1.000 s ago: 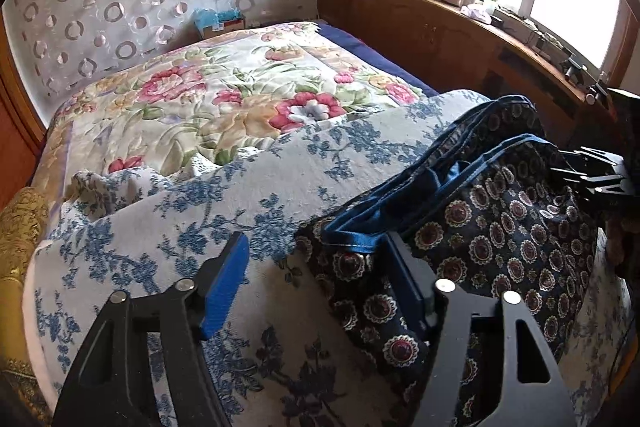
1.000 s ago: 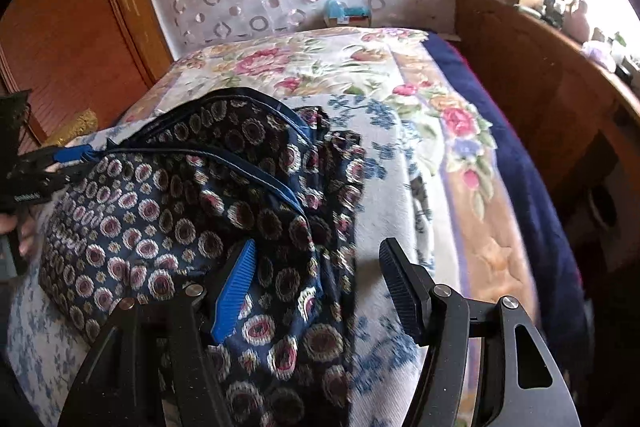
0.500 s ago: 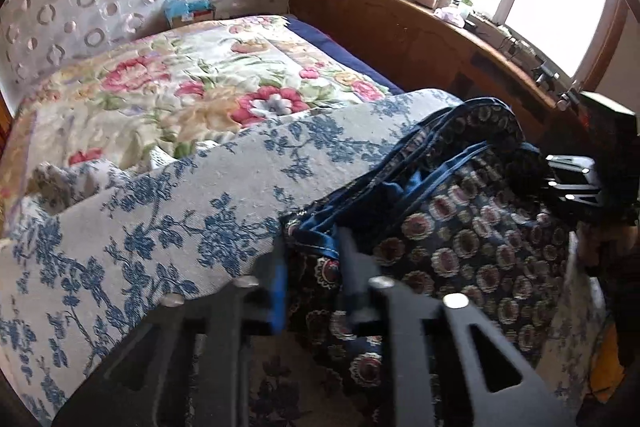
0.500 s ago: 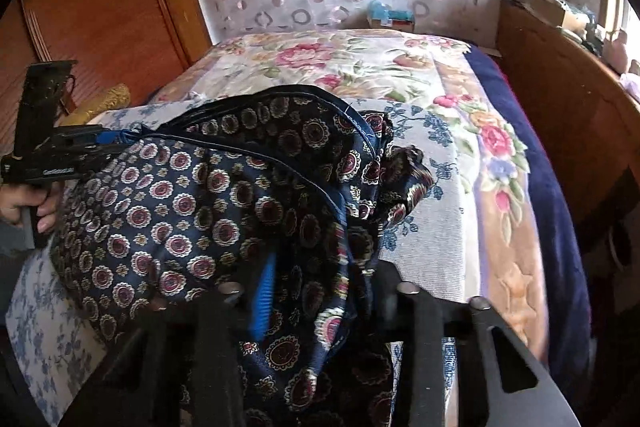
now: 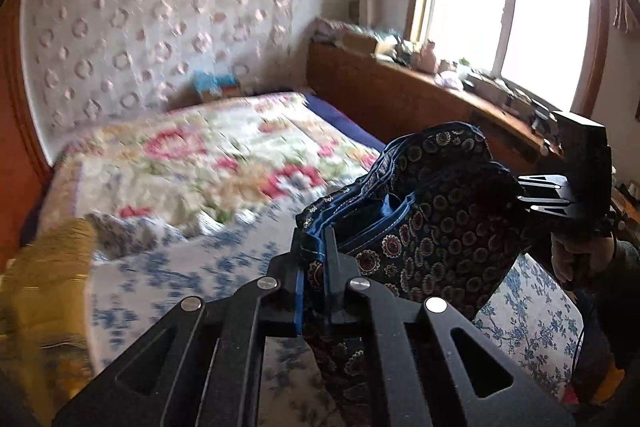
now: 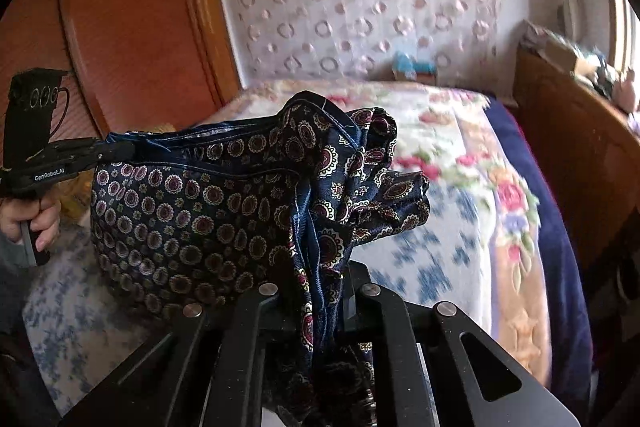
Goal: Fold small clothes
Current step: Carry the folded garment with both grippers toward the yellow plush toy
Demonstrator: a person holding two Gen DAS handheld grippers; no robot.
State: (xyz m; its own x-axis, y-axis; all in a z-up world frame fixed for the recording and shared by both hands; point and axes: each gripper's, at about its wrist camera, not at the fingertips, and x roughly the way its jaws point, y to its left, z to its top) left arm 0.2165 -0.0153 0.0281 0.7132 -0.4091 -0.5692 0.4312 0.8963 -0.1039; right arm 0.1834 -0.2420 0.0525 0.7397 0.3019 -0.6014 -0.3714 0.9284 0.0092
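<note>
The left gripper (image 5: 312, 255) has just closed, pinching one edge of the shorts (image 5: 432, 219); the right gripper (image 6: 320, 291) has just closed on the other edge; the shorts hang between them above the bed (image 6: 440, 227).

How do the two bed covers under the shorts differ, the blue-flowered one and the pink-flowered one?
The blue-flowered cover has small blue sprigs on white; the pink-flowered quilt has large pink blooms on cream. The blue-flowered cover lies nearer, under the lifted shorts; the pink-flowered quilt stretches toward the far wall. Both are floral and cover the bed.
</note>
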